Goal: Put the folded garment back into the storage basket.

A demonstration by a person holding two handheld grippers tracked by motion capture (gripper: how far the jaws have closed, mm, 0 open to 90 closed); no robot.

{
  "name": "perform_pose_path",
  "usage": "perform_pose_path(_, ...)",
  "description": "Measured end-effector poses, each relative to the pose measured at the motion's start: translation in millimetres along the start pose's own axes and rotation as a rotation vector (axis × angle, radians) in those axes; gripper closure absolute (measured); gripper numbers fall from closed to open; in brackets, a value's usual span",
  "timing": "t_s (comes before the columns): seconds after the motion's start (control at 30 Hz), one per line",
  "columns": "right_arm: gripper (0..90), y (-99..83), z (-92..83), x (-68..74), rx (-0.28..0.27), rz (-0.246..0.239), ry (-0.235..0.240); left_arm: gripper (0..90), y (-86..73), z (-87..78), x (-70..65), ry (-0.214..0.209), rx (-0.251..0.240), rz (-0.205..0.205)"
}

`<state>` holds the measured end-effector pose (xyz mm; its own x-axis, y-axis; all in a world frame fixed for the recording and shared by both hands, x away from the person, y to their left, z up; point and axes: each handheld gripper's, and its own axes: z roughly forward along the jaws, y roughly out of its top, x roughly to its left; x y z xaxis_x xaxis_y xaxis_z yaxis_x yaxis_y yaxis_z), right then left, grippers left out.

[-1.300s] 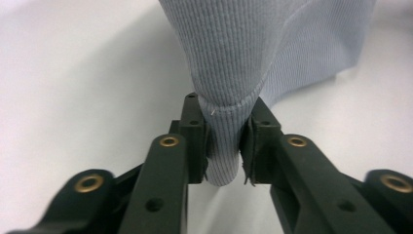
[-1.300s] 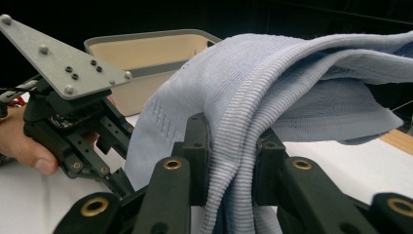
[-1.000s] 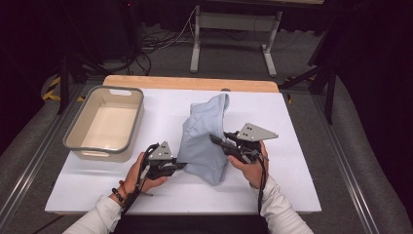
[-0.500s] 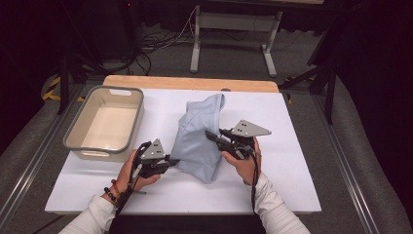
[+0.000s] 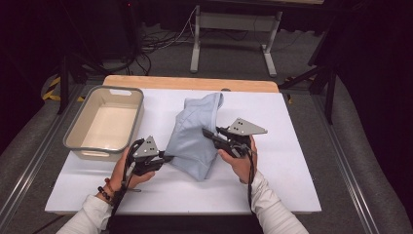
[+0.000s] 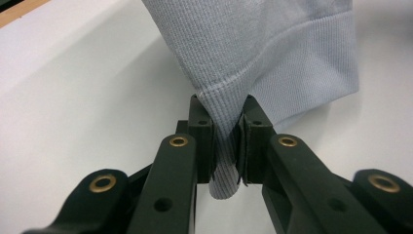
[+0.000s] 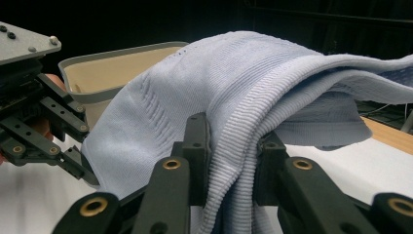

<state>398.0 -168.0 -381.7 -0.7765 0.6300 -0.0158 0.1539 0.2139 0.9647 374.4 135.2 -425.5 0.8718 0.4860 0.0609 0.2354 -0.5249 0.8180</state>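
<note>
A pale blue knitted garment (image 5: 195, 136) lies bunched in the middle of the white table (image 5: 292, 146), partly lifted between both hands. My left gripper (image 5: 168, 157) is at its left edge, shut on a fold of the ribbed cloth (image 6: 226, 146), which is pinched between the pads. My right gripper (image 5: 207, 133) holds the garment's right side; a thick bunch of knit (image 7: 234, 161) is clamped between its jaws. In the right gripper view the left gripper (image 7: 85, 170) grips the far edge of the cloth.
A beige plastic tub (image 5: 105, 123) stands empty at the table's left, close to my left hand; its rim (image 7: 122, 53) appears behind the cloth. A wooden strip (image 5: 190, 83) runs along the far table edge. Metal rails flank the table on both sides.
Both hands have shifted slightly left and the left one has risen a little, carrying the garment with them. The cloth is more gathered and lifted between the grippers.
</note>
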Motion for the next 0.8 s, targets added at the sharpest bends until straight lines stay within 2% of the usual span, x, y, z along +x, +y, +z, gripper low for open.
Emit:
perform_pose_path(0.2, 72.8, 2.7, 5.3, 0.6, -0.007, -0.006, -0.006, 79.7, -0.7, -3.0, 2.2, 0.012, -0.009, -0.013)
perform_pose_path(0.8, 72.8, 12.4, 23.0, 0.0, -0.009, -0.021, 0.000, 80.0, -1.3, -15.7, 11.5, 0.046, -0.020, -0.018)
